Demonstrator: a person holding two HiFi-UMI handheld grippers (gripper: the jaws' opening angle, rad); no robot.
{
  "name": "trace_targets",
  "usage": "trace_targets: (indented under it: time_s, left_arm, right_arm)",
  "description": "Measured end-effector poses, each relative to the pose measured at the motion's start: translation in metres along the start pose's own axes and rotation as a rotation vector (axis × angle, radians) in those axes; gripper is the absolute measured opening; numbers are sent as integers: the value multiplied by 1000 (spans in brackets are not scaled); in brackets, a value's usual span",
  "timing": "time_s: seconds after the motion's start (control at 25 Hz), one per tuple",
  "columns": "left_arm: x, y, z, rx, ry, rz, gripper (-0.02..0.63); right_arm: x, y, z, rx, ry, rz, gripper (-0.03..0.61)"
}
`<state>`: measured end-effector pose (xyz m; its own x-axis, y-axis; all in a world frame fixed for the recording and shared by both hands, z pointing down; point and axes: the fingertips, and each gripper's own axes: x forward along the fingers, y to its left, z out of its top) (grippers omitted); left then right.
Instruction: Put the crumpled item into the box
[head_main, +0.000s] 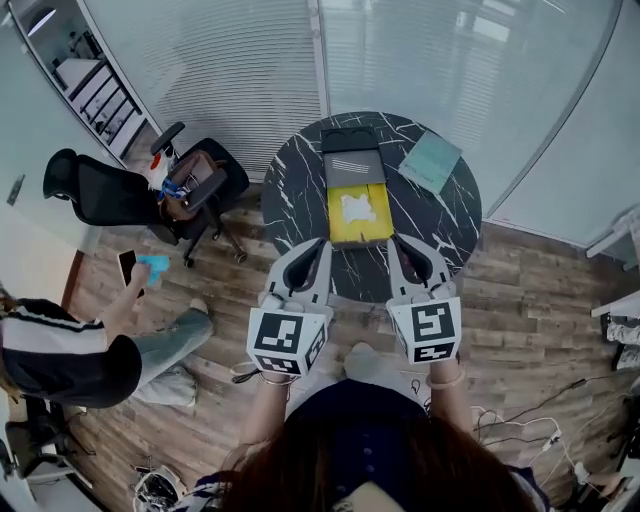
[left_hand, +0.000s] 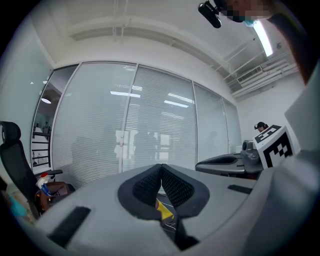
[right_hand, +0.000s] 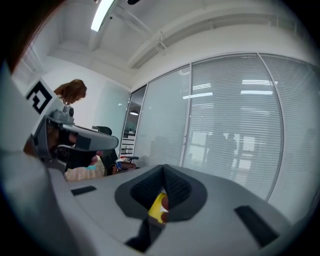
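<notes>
A yellow box (head_main: 360, 213) with its dark lid (head_main: 352, 156) folded back lies on the round black marble table (head_main: 300, 185). A white crumpled item (head_main: 357, 207) rests inside the box. My left gripper (head_main: 321, 244) hovers at the table's near edge, just left of the box, jaws shut and empty. My right gripper (head_main: 393, 241) hangs just right of the box, also shut on nothing. In the left gripper view the shut gripper (left_hand: 161, 168) leaves only a sliver of the box (left_hand: 164, 210) showing below the pads. The right gripper (right_hand: 163, 170) likewise shows a bit of yellow box (right_hand: 158, 206).
A teal notebook (head_main: 431, 160) lies at the table's far right. A black office chair (head_main: 120, 192) with a bag stands to the left. A person (head_main: 70, 350) sits on the wooden floor at left holding a phone. Glass walls with blinds stand behind. Cables (head_main: 500, 415) trail at lower right.
</notes>
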<state>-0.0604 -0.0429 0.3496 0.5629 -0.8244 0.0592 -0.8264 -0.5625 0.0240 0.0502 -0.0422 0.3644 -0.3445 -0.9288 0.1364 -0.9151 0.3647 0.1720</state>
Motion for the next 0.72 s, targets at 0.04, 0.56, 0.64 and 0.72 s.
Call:
trace_targets:
  time_s: [0.04,0.56,0.64,0.72]
  left_arm:
    - [-2,-1,1,3,-1,-2,28]
    - [-33,-18,0,12,-16,-15,28]
    - [-36,-21,1,14,-16,-19,28]
    - [-40,-23,3,17,-18,-22,28]
  right_arm:
    - [-3,1,2,-1,-5,-3,23]
    - [-46,19,10,-3,-38,-27,23]
    - [-50,21,9,-4,-39,-31,23]
    - [-54,23,12,-4,-45,-33,23]
